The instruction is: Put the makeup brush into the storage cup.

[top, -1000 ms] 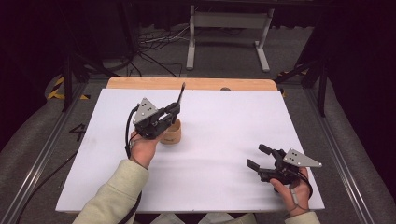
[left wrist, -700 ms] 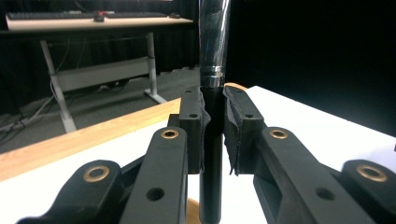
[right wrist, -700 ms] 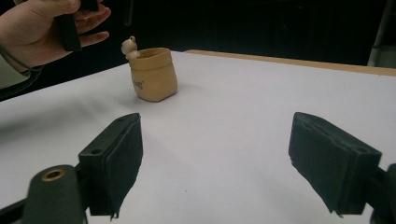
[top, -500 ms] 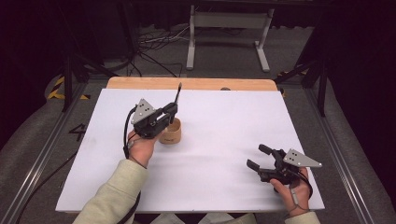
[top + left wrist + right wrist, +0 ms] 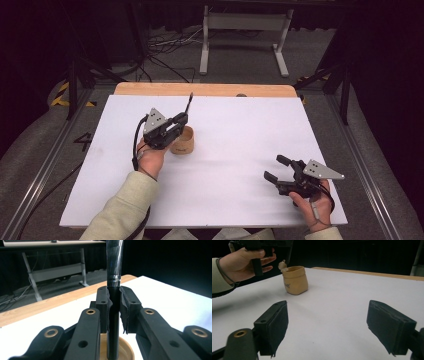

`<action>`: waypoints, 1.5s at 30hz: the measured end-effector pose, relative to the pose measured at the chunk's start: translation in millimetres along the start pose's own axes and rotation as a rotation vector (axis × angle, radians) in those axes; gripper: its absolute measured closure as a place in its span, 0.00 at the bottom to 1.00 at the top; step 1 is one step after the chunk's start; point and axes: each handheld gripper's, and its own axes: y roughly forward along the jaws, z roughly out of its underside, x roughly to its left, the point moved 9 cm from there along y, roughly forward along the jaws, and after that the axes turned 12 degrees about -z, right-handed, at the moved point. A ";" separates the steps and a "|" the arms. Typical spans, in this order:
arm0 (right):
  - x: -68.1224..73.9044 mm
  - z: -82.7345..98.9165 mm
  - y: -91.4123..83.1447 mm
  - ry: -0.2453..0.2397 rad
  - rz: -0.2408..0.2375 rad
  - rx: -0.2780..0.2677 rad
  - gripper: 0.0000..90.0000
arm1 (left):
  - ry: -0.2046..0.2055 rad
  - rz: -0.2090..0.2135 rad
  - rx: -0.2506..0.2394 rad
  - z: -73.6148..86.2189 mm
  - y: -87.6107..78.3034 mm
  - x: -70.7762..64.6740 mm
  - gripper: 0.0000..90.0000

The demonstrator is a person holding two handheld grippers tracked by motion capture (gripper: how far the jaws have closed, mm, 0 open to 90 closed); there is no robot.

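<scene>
My left gripper (image 5: 178, 123) is shut on a black brush handle (image 5: 189, 103) that stands nearly upright. In the left gripper view the two pads clamp the handle (image 5: 114, 270) just below its silver band, and the gripper (image 5: 114, 307) hangs directly above a tan cup (image 5: 127, 349). The handle's lower end reaches down into the cup's mouth. That cup (image 5: 183, 142) stands on the white table top, left of centre. My right gripper (image 5: 274, 169) rests low at the front right, open, with nothing between its jaws (image 5: 328, 325); it faces the cup (image 5: 295, 280).
A white sheet (image 5: 240, 130) covers the table, with a wooden strip (image 5: 205, 89) along the far edge. A hand (image 5: 239, 262) and pale sleeve show in the right gripper view. Beyond the table are a metal stand (image 5: 245, 22) and floor cables (image 5: 160, 50).
The left gripper has drifted slightly to the left with the brush, still over the cup. The right gripper has stayed put.
</scene>
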 end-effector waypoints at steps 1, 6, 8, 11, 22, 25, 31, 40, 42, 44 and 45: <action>0.0 0.0 0.0 -0.001 0.000 0.000 0.20 | 0.005 -0.004 0.003 1.6 1.1 0.5 0.87; 0.3 0.2 0.3 0.001 -0.001 0.001 0.20 | -0.011 0.001 0.021 8.1 4.7 -0.1 0.87; 0.4 0.2 0.3 0.002 -0.002 0.001 0.20 | -0.008 -0.001 0.023 9.6 5.6 0.2 0.87; 0.5 0.4 0.3 0.002 -0.002 0.001 0.20 | -0.007 -0.005 0.026 11.6 6.8 0.5 0.87; 0.9 0.1 0.2 0.002 -0.002 0.000 0.20 | -0.006 0.007 0.049 21.8 10.3 -3.5 0.87; 0.9 0.2 0.0 0.001 -0.005 0.001 0.20 | -0.008 0.006 0.056 23.0 10.1 -3.2 0.87; 1.2 0.3 0.3 0.003 -0.005 0.001 0.20 | -0.010 0.009 0.065 25.3 9.5 -4.9 0.87; 1.3 0.2 0.5 0.004 -0.006 0.000 0.20 | -0.004 0.002 0.078 30.2 10.0 -4.9 0.87; 1.1 0.5 0.5 0.004 -0.006 0.002 0.20 | -0.002 0.003 0.081 31.3 9.9 -5.3 0.87; 1.4 0.5 0.7 0.005 -0.007 0.001 0.20 | -0.002 -0.001 0.086 32.4 9.9 -4.9 0.87; 1.5 0.4 0.7 0.005 -0.007 0.001 0.20 | -0.001 0.000 0.088 32.9 9.9 -5.0 0.87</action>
